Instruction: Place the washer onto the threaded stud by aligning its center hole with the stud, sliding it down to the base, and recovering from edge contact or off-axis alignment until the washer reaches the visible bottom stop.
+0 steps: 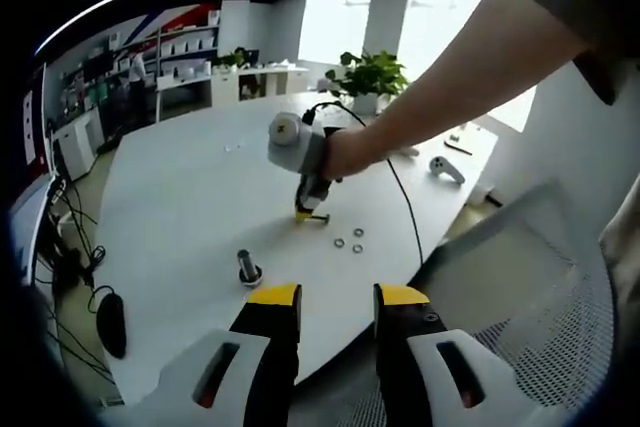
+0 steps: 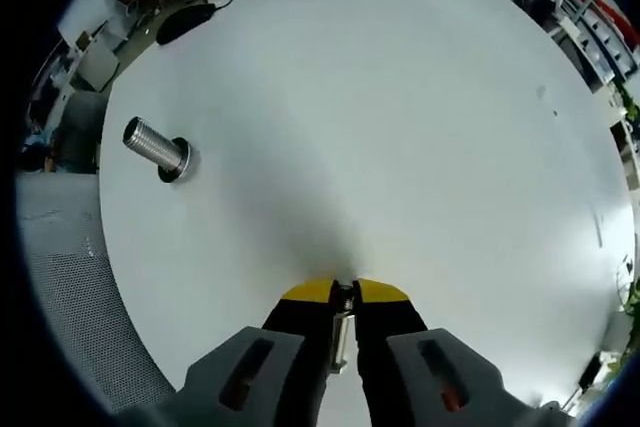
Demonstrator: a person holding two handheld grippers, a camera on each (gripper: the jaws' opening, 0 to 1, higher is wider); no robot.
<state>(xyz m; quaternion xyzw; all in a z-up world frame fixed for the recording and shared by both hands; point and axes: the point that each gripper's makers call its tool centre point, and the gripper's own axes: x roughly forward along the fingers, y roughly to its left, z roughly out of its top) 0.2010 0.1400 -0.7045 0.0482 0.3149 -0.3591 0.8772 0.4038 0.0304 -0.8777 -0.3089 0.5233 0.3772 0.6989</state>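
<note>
The threaded stud [image 1: 247, 267] stands upright on its dark base on the white round table [image 1: 190, 197]. In the right gripper view the stud [image 2: 155, 147] lies off to the upper left, well apart from my jaws. My right gripper [image 2: 343, 297] is shut on a thin metal washer [image 2: 343, 335], held edge-on between the yellow tips. From the left gripper view, a hand holds that right gripper [image 1: 312, 213] tip-down close to the tabletop, right of the stud. Three loose washers [image 1: 348, 241] lie beside it. My left gripper [image 1: 338, 297] hangs open at the table's near edge.
A black mouse [image 1: 110, 322] with its cable lies near the table's left edge. A potted plant [image 1: 370, 75] and a white controller [image 1: 447, 169] sit at the far side. A grey mesh chair [image 1: 520, 287] stands by the near right edge. Shelves line the far wall.
</note>
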